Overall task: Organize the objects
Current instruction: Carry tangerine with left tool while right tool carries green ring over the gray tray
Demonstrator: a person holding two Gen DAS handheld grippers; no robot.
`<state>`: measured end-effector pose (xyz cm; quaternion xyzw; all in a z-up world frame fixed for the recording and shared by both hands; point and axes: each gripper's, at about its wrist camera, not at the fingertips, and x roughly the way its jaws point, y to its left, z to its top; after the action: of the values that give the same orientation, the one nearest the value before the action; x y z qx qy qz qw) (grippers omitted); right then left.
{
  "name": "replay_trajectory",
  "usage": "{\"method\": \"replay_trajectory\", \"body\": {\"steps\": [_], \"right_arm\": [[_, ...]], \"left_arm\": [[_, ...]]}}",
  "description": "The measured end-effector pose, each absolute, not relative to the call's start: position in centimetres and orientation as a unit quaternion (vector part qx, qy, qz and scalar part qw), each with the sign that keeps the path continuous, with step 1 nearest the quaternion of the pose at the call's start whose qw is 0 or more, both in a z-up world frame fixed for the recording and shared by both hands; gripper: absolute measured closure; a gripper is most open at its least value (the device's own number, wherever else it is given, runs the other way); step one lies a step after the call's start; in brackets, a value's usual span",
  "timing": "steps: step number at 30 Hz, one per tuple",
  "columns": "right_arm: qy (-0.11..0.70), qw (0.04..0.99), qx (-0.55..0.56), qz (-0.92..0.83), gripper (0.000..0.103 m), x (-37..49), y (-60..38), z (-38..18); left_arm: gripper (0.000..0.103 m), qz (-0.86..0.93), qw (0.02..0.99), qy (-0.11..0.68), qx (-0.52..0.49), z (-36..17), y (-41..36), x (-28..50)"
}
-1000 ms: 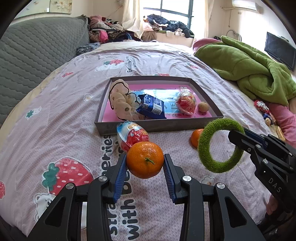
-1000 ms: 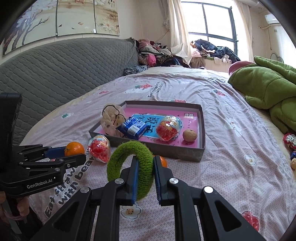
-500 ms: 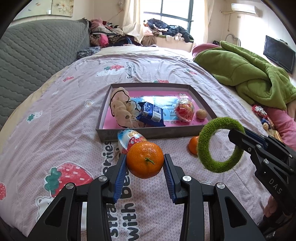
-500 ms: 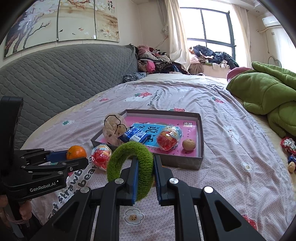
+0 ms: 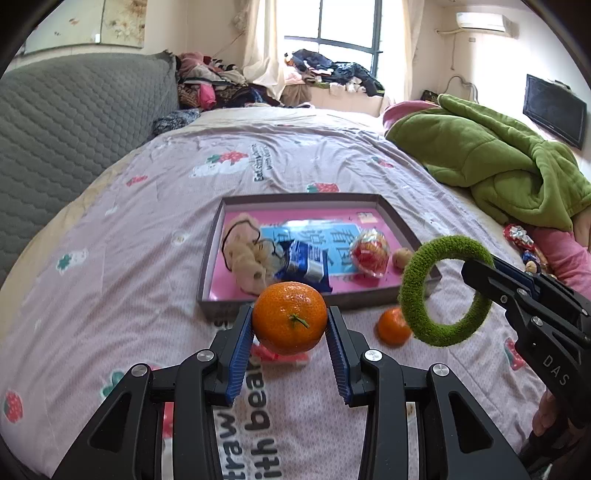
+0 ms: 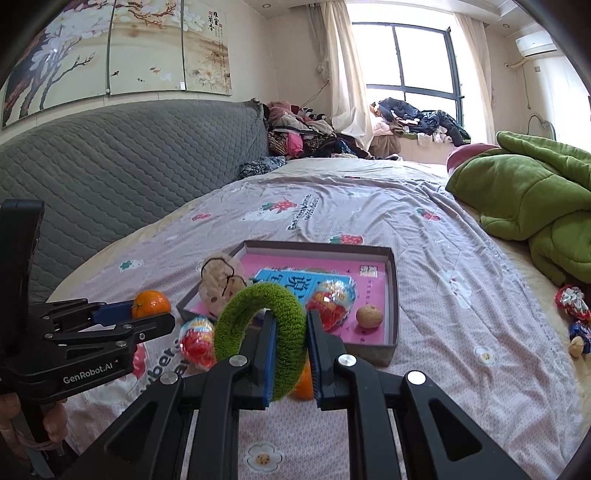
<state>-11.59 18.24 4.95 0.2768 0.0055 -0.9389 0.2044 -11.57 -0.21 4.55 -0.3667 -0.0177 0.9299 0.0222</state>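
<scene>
Left tool (image 5: 290, 325) clamped on orange (image 5: 290, 317), right tool (image 6: 290, 339) pinching green ring (image 6: 258, 328); both above bed (image 5: 110, 258), just before tray (image 5: 210, 266).

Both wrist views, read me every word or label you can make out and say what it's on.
"GenRobot.AI": left gripper body.
"DAS": right gripper body.
"with bea", upside down: bedsheet.
Chinese characters on the blue sheet in the tray, on the wall painting: unreadable to me.
Blue packet: too blurred.
</scene>
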Motion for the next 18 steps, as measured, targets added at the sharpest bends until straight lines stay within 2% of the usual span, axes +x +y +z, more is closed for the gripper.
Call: {"method": "replay_trajectory", "body": {"steps": [18], "right_arm": [[0.006,0.189,0.251,-0.949,0.087,-15.8,18.6,7.4]], "left_arm": [[0.063,0.938,0.003,-0.003,-0.348,6.7,-1.2,-16.3]]}}
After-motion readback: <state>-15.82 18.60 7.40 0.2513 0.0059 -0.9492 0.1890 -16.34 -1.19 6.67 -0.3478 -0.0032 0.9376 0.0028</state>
